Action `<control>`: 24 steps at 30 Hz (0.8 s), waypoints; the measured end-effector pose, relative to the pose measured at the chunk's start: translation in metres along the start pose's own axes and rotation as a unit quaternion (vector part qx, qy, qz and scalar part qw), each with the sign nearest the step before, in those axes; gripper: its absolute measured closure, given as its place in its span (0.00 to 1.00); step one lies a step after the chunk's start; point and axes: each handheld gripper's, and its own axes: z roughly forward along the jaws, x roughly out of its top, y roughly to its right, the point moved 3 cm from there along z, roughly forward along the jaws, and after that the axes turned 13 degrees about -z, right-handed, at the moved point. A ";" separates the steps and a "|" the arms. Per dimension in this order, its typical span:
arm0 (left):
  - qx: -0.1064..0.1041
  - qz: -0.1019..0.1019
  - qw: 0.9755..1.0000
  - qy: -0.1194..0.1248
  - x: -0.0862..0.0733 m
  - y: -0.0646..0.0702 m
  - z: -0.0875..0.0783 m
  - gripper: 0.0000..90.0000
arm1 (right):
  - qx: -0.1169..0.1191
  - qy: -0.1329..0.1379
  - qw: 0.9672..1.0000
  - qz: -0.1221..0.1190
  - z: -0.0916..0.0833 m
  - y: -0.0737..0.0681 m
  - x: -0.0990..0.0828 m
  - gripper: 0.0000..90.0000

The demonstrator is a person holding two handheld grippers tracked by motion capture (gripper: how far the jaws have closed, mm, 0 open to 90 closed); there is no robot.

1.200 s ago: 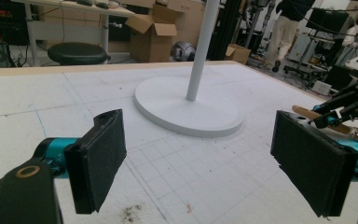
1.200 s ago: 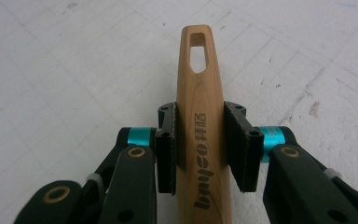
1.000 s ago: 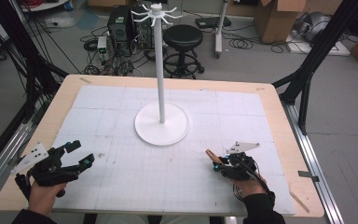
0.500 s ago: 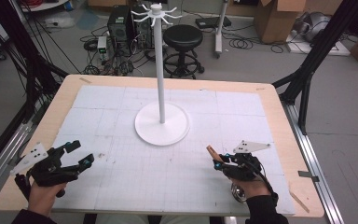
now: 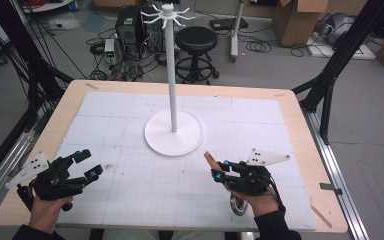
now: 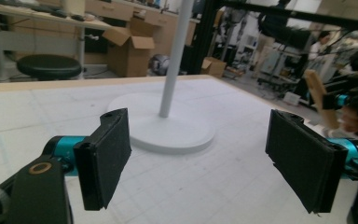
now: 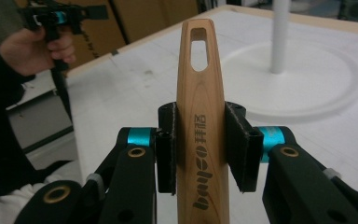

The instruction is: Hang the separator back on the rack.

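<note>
My right gripper (image 5: 219,172) is shut on the wooden handle (image 5: 211,161) of a utensil at the front right of the table. The handle points up and left toward the stand, and a round metal end (image 5: 237,205) shows below the hand. In the right gripper view the handle (image 7: 200,93) stands upright between the pads, its hanging slot at the tip. My left gripper (image 5: 87,164) hovers at the front left, open with nothing between its jaws (image 6: 200,154). A white stand (image 5: 172,75) with a round base (image 5: 174,132) and a hook crown (image 5: 167,12) rises mid-table.
A white gridded mat (image 5: 260,125) covers the wooden table (image 5: 300,115). Beyond the far edge stand a black stool (image 5: 196,40), computer gear and cardboard boxes (image 5: 292,20). Black frame legs (image 5: 330,75) flank the table.
The right gripper has shifted slightly with the utensil, and the handle tip has swung a little to the left. The left gripper has stayed put.
</note>
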 end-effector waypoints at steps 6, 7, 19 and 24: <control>-0.039 -0.002 0.999 -0.016 0.006 0.015 0.008 0.25 | 0.041 0.018 0.999 -0.013 0.015 -0.014 0.012 0.74; -0.055 -0.004 0.998 -0.021 0.008 0.021 0.012 0.25 | 0.045 0.022 0.999 -0.015 0.017 -0.016 0.015 0.74; -0.165 -0.016 0.985 -0.034 0.034 0.069 0.043 0.26 | 0.093 0.071 0.993 -0.028 0.033 -0.035 0.041 0.74; -0.191 -0.003 0.980 -0.060 0.039 0.091 0.062 0.23 | 0.118 0.082 0.989 -0.040 0.041 -0.049 0.049 0.74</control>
